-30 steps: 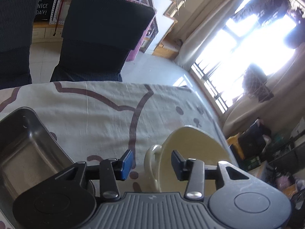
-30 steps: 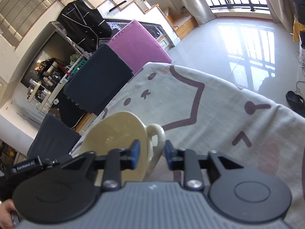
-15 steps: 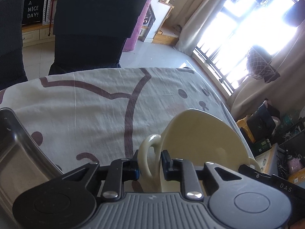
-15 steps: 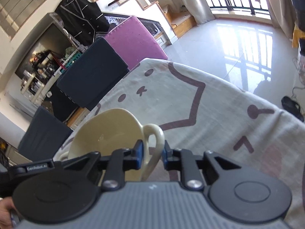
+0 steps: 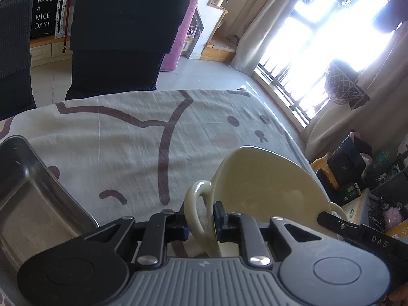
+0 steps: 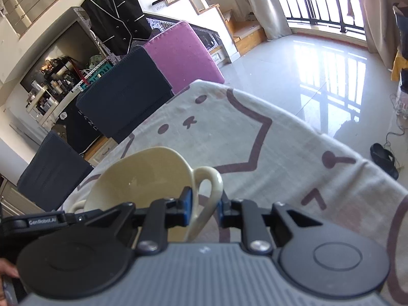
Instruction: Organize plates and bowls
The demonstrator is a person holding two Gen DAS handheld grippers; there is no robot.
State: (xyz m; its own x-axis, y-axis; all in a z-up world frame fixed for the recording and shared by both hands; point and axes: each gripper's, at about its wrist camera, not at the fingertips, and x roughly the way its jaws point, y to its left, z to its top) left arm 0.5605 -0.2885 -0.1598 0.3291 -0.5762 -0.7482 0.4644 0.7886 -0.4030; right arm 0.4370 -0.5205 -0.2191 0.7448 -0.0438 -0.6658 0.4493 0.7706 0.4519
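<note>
With the left gripper (image 5: 200, 225) and right gripper (image 6: 204, 207) each having just closed on a loop handle of the cream two-handled ceramic bowl (image 5: 265, 183) on the cat-print tablecloth (image 5: 122, 137), lift evenly to keep it level.

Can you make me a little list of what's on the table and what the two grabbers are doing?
bowl: cream bowl with two loop handles, on the cartoon tablecloth
left gripper: just closed, pinching the bowl's left handle
right gripper: just closed, pinching the bowl's right handle
tray: metal tray to the bowl's left, nothing seen inside
chairs: dark chairs behind table
</note>
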